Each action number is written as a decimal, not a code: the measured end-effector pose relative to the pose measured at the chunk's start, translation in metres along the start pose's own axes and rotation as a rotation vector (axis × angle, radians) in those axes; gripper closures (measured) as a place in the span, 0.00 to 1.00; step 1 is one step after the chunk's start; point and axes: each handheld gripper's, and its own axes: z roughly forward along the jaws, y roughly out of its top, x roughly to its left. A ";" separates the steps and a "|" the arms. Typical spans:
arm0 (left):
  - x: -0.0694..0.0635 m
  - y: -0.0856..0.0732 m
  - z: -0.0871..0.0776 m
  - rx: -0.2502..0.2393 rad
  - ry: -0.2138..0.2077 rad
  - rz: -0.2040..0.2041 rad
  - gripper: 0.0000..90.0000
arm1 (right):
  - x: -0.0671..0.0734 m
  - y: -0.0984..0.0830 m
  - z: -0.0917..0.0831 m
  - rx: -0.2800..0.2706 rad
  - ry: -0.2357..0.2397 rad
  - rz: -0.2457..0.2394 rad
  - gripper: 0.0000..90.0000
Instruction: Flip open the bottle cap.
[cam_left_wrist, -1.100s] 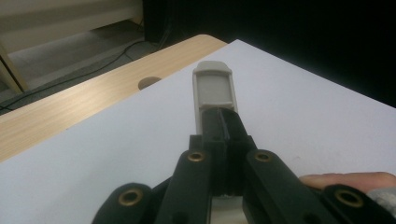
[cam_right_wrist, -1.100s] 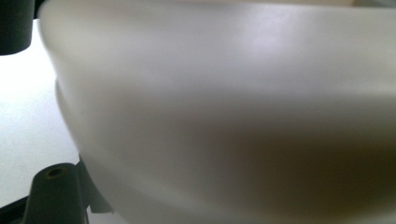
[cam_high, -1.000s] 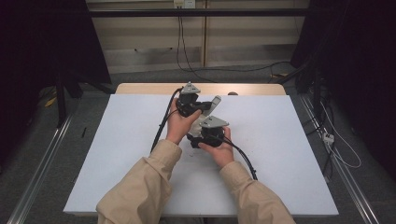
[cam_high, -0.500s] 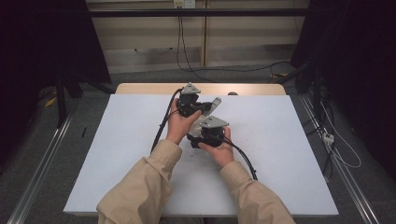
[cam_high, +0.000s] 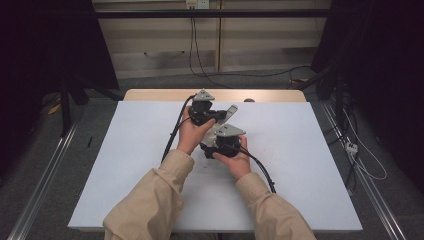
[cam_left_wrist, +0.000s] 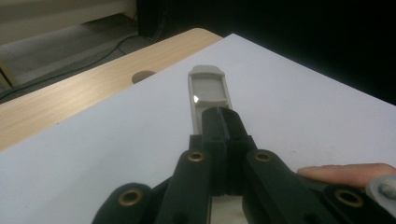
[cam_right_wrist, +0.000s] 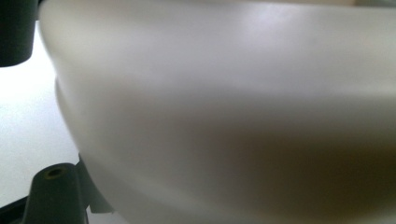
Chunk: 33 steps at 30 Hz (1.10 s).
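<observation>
the grey flat piece (cam_left_wrist: 208, 95) sticks out forward from the left gripper (cam_left_wrist: 223, 122), whose jaws stand together and clamped on its near end; in the high view the same piece (cam_high: 231, 112) hangs just above the white table top (cam_high: 310, 165), near the middle and toward the far side, between the two hands. the right gripper (cam_high: 223, 141) sits just beside it, nearer the person, and its own camera is pressed so close against a pale, blurred surface (cam_right_wrist: 224, 116) that i cannot tell how its jaws stand or what that surface is. to do this step well, i judge the left grip should stay firm and level so the thin piece does not pivot, while the right hand works slowly, since the two grippers nearly touch and their cables (cam_high: 172, 135) trail back on either side. there is open room all around; the far wooden edge (cam_high: 150, 94) with its round hole (cam_left_wrist: 142, 76) lies fairly near, the side edges well apart.
</observation>
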 end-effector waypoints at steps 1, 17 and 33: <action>0.000 0.000 0.000 0.000 0.003 0.002 1.00 | 0.000 0.000 0.000 0.000 -0.001 -0.002 0.20; -0.002 -0.001 -0.005 -0.004 -0.011 -0.008 0.93 | 0.003 0.002 -0.002 0.012 -0.016 -0.004 0.19; -0.004 0.003 -0.022 -0.024 0.013 0.000 0.63 | 0.000 0.008 -0.012 0.027 0.023 0.068 0.10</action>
